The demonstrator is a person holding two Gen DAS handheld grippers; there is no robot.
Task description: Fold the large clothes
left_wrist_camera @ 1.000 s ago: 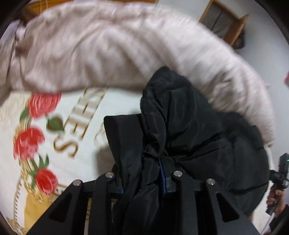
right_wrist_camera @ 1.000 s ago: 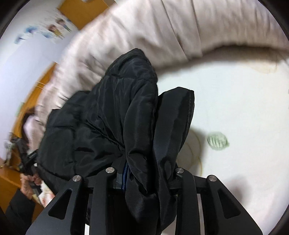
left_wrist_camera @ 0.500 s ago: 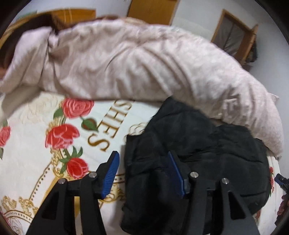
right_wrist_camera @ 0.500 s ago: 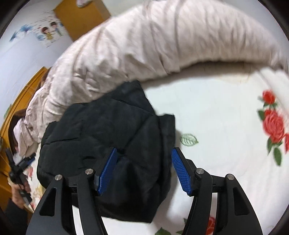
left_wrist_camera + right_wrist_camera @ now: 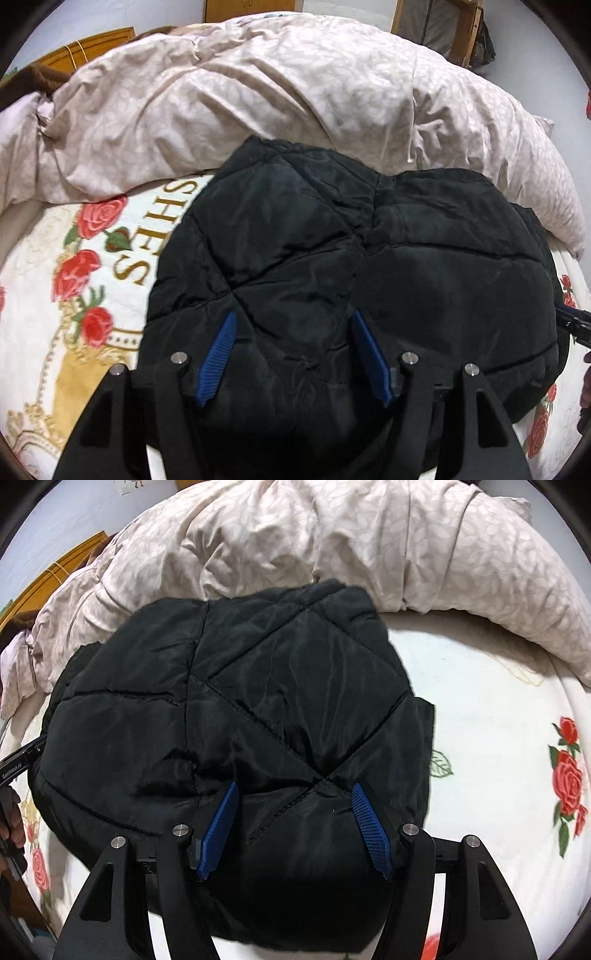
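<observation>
Black quilted jacket (image 5: pixel 332 266), folded into a compact bundle, lies on the rose-print blanket (image 5: pixel 74 295) beside the beige duvet (image 5: pixel 258 92). My left gripper (image 5: pixel 291 325) and right gripper (image 5: pixel 291 797) hover over it, jaws spread, grasping nothing. Fold seems laid; next I judge pressing flat.

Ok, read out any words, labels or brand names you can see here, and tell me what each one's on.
"SHES": gold letters on the rose-print blanket, running sideways; the black jacket hides any further letters.
White lettering on the left gripper, seen at the edge of the right wrist view: too small to read.
Poster on the wall: only a corner shows, with no legible words.
The jacket itself: no label shows.
</observation>
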